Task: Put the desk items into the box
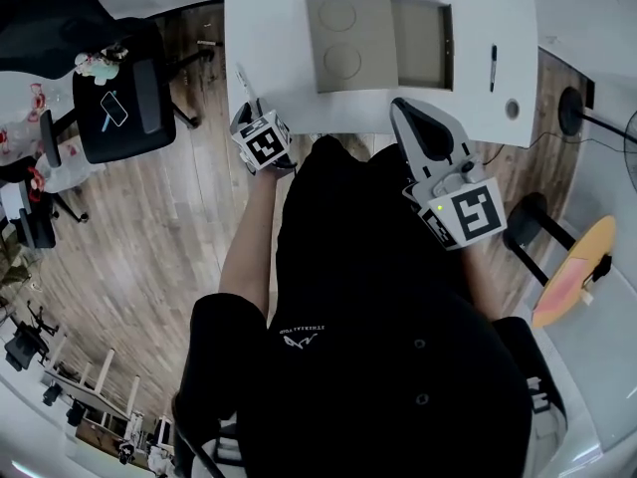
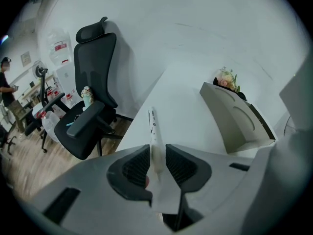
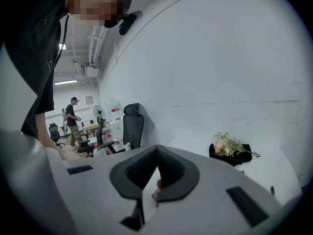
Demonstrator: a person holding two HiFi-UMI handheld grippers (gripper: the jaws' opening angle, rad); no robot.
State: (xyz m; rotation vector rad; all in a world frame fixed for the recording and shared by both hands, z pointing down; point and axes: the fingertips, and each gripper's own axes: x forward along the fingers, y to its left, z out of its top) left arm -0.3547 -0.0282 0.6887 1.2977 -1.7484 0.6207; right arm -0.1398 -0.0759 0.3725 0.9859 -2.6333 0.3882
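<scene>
An open cardboard box (image 1: 421, 41) with its lid (image 1: 350, 39) folded out beside it lies on the white desk (image 1: 269, 28). My left gripper (image 1: 249, 106) hovers at the desk's front left edge, shut on a white pen (image 1: 242, 80) that points away from me. In the left gripper view the white pen (image 2: 154, 129) sticks out between the jaws of the left gripper (image 2: 157, 148), with the box (image 2: 234, 116) ahead to the right. My right gripper (image 1: 400, 105) is at the desk's front edge below the box, shut and empty; the right gripper (image 3: 156, 147) shows its tips touching. A black pen (image 1: 493, 68) lies right of the box.
A small grey disc (image 1: 512, 109) sits near the desk's right front corner. A black item with flowers (image 3: 231, 149) rests at the desk's far edge. A black office chair (image 1: 124, 103) carrying a phone (image 1: 113, 109) stands left of the desk. A fan base (image 1: 572, 110) and stool (image 1: 528, 219) are on the right.
</scene>
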